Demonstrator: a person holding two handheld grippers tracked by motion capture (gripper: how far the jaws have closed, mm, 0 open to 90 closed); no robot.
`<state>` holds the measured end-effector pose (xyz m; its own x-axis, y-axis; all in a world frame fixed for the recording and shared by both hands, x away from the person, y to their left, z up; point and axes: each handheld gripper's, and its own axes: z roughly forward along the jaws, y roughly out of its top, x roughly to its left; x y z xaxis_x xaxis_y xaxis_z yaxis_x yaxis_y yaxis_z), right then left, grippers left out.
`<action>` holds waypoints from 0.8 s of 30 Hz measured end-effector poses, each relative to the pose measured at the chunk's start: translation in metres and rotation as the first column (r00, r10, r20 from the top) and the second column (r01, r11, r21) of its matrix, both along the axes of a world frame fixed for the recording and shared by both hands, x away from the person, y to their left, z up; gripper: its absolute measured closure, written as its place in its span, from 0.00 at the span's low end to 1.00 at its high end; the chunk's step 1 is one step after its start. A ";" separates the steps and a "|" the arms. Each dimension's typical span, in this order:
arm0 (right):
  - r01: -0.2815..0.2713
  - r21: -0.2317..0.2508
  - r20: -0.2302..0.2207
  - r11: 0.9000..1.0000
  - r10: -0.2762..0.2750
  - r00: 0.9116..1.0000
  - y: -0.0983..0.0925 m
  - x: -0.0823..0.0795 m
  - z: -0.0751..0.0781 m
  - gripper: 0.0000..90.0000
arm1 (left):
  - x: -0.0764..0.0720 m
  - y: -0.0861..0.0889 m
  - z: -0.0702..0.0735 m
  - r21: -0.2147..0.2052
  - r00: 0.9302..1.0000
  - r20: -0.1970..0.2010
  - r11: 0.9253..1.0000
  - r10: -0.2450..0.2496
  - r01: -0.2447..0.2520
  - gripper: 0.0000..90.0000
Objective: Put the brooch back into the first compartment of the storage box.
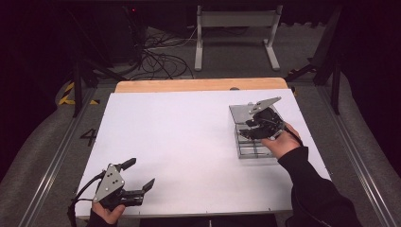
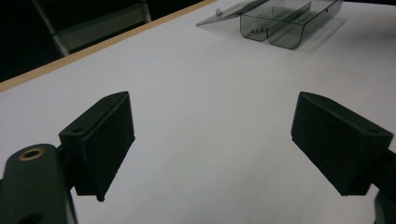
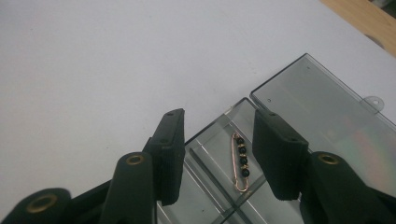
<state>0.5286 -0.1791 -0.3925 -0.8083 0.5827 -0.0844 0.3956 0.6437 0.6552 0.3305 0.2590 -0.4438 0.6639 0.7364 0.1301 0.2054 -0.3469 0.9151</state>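
A clear plastic compartment box (image 1: 251, 152) lies at the table's right side with its lid (image 1: 239, 112) folded open on the far side. My right gripper (image 1: 247, 130) hovers over the box, open. In the right gripper view a gold safety pin with black beads (image 3: 240, 161) lies in a compartment of the box (image 3: 205, 186), between and below the gripper's (image 3: 217, 135) two jaws, with the flat lid (image 3: 327, 116) beyond. My left gripper (image 1: 140, 174) rests near the table's front left corner, open wide with nothing in it (image 2: 210, 135); the box (image 2: 280, 25) sits far off.
The white tabletop (image 1: 184, 137) has a wooden strip (image 1: 198, 85) along its far edge. Beyond it stand a white frame (image 1: 236, 33) and loose cables (image 1: 161, 56) on the floor. A dark sleeve (image 1: 312, 189) crosses the front right corner.
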 end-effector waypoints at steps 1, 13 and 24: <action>-0.001 0.002 0.002 1.000 0.001 1.000 0.001 -0.002 0.001 0.60 | 0.000 0.000 0.000 0.000 1.000 0.001 1.000 0.001 -0.001 0.16; -0.026 0.030 0.034 0.999 0.025 0.999 0.001 -0.015 0.009 0.59 | 0.000 0.000 0.000 0.001 1.000 0.001 1.000 0.003 -0.003 0.16; -0.032 0.054 0.069 0.998 0.028 0.997 -0.003 -0.032 0.013 0.52 | -0.001 0.000 0.000 -0.001 1.000 0.003 1.000 0.004 -0.004 0.16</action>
